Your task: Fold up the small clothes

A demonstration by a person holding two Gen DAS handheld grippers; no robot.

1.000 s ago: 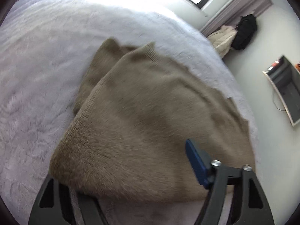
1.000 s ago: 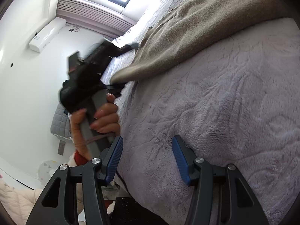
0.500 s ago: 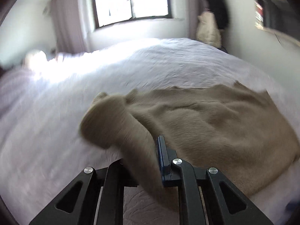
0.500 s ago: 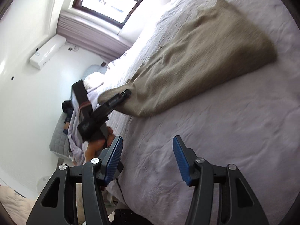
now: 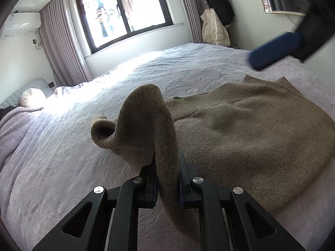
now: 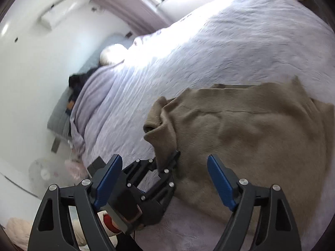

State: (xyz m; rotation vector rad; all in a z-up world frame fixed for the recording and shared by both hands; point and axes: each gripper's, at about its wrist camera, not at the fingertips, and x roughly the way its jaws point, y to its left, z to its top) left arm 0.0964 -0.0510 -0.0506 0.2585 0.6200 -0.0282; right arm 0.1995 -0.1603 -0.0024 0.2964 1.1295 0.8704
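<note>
Left wrist view: the left gripper (image 5: 166,179) is seen clamped on a sleeve (image 5: 152,123) of the brown sweater (image 5: 251,133), the knit pinched between its fingers (image 5: 151,175) and lifted off the bed (image 5: 62,146). The sleeve rises from the grip towards 12 o'clock and curls over, its open cuff hanging at about 10 o'clock; it appears to be held up so that it can be carried across the body of the garment for a fold. The rest of the sweater lies spread on the bed towards 2 o'clock. A blurred blue finger of the right gripper (image 5: 276,50) is seen above the sweater at 2 o'clock.

Right wrist view: the right gripper (image 6: 165,179) is held over the sweater (image 6: 251,136) with its fingers (image 6: 219,177) wide apart and nothing between them; they have just been opening. It is probably being readied for a hold on the sweater's near edge. The left gripper (image 6: 167,159) is seen at 6 o'clock, gripping the sleeve (image 6: 163,133) at the garment's 9 o'clock side, so one corner is kept raised while the body stays flat on the bed (image 6: 188,52).
</note>
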